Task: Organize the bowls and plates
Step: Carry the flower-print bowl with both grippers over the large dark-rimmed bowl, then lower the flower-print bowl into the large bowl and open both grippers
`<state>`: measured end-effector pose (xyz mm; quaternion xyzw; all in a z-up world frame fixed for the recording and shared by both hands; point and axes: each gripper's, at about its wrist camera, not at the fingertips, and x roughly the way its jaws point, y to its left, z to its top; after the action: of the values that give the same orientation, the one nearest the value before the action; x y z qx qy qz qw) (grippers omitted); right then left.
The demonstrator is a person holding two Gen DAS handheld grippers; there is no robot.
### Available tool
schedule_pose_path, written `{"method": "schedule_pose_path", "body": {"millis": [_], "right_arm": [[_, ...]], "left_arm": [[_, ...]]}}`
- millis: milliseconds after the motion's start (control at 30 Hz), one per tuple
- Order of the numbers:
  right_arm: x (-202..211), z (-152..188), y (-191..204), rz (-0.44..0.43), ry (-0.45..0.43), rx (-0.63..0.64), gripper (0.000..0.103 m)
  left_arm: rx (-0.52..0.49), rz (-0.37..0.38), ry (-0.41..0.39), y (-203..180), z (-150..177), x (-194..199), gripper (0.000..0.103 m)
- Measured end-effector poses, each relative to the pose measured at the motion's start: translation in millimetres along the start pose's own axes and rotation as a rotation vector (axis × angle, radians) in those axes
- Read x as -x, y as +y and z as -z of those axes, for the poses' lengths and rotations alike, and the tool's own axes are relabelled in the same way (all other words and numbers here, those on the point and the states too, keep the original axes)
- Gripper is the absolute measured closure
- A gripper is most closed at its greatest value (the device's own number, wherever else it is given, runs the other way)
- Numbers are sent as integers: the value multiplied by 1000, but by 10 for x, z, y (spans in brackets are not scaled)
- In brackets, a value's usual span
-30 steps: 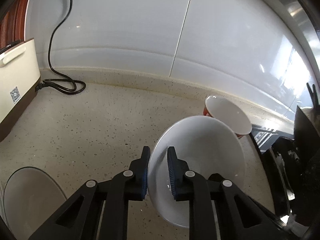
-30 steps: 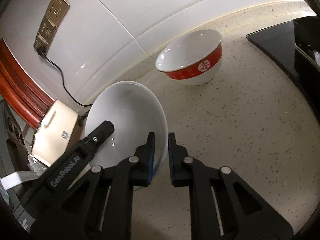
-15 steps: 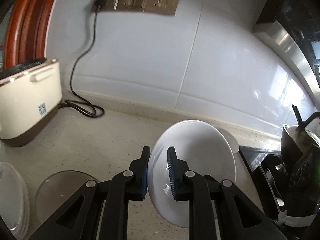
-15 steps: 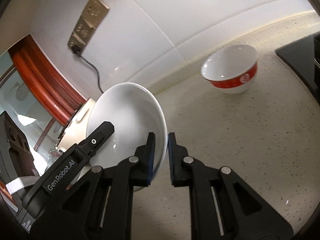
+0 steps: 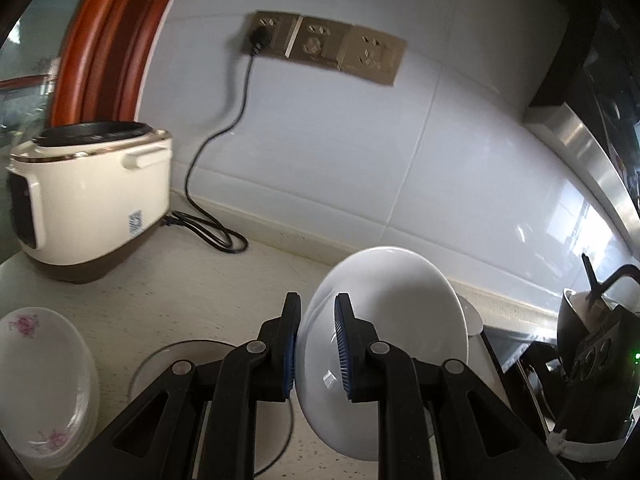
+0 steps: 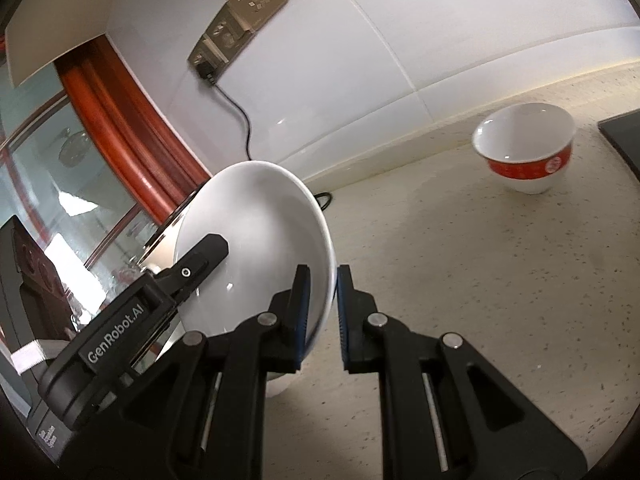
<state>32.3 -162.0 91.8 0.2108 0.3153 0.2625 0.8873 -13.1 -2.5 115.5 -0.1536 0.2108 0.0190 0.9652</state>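
A plain white bowl point(image 5: 392, 344) is held on edge above the counter, also seen in the right wrist view point(image 6: 260, 240). My left gripper point(image 5: 318, 344) is shut on its rim. My right gripper point(image 6: 322, 312) is shut on the opposite rim. A red-and-white bowl point(image 6: 526, 154) stands upright on the counter by the back wall. A stack of white plates with pink flowers point(image 5: 36, 376) sits at the lower left. A clear glass plate point(image 5: 188, 360) lies flat under the left gripper.
A cream rice cooker point(image 5: 88, 208) stands at the left with its black cord point(image 5: 212, 184) plugged into the wall sockets point(image 5: 324, 46). A black kettle point(image 5: 596, 364) and a dark stovetop point(image 6: 624, 136) are at the right. A speckled counter point(image 6: 480, 280) lies below.
Both grippers have lifted the white bowl higher and tilted upward; more of the wall, sockets and rice cooker show. The red-and-white bowl now looks farther away.
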Motion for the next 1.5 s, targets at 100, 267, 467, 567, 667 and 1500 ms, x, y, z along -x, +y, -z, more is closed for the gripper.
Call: {"method": "schedule_pose_path", "body": {"millis": [100,267,467,567,667,1500], "right_arm": [[-15,38,55,-11,6,11,87],[-48,68,155,-33,9,26,87],[-146,124,313,-46,27,63,85],[-216,177,404,-42,46,94,83],[-283,238,457,-38,71,112,82],[-499,531,822,108,120,357,70]], "left_arm": [[12,-15,-25,60,-8,56,85],[13,-37,-65,92,-16,166,85],[55,-54,-69,264,16,235,85],[93,-70,-67,382,-11,237,83],[126,-98,-51,484,-10,214,79],[240,-185,144,926,122,-92,65]]}}
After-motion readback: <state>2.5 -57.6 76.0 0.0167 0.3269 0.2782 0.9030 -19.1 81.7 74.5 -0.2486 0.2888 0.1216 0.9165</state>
